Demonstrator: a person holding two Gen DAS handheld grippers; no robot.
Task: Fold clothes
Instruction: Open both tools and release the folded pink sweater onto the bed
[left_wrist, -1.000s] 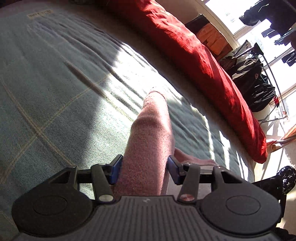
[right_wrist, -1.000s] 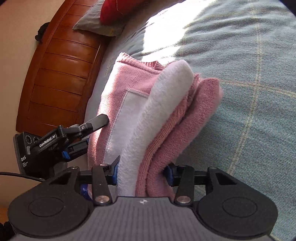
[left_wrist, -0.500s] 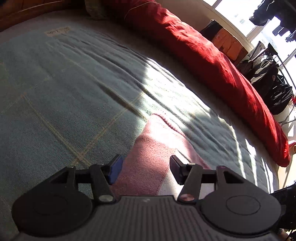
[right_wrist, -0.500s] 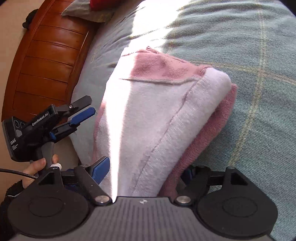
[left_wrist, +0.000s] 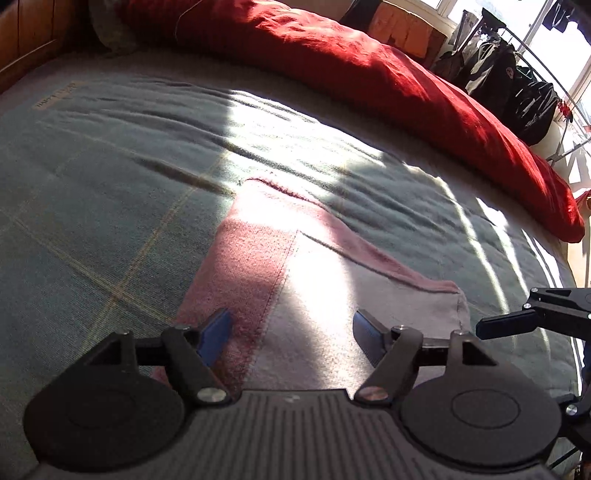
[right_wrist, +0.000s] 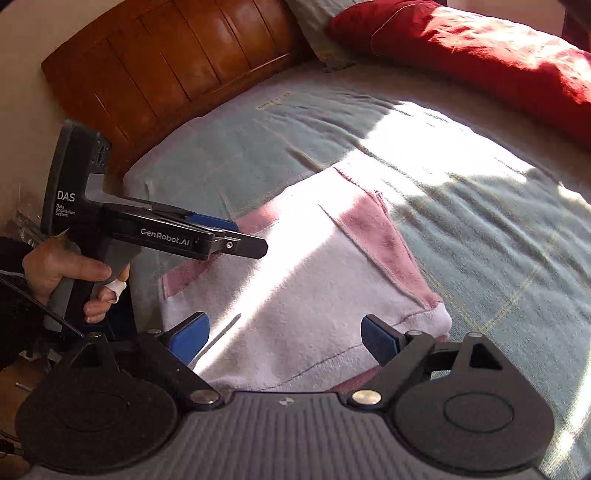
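Note:
A pink and white knit garment (right_wrist: 306, 295) lies folded flat on the blue-grey bedspread (right_wrist: 480, 229); in the left wrist view the same garment (left_wrist: 280, 280) spreads out under the fingers. My left gripper (left_wrist: 291, 334) hovers over its near edge, jaws opening, pads clear of the cloth. My right gripper (right_wrist: 284, 338) hangs above the garment's near side, jaws opening wide, nothing pressed between them. The left gripper (right_wrist: 243, 236) also shows from the side in the right wrist view, held by a hand (right_wrist: 62, 269). The right gripper's fingers (left_wrist: 506, 325) poke in at the right edge of the left wrist view.
A long red duvet (left_wrist: 388, 81) runs along the far side of the bed. A wooden headboard (right_wrist: 177, 70) and a grey pillow (right_wrist: 317, 37) stand at the head end. Dark clothes hang on a drying rack (left_wrist: 517, 85) by the window.
Both grippers have let go of the folded garment, which now lies flat on the bed. Both jaws have spread wider, and the right gripper has risen and rolled.

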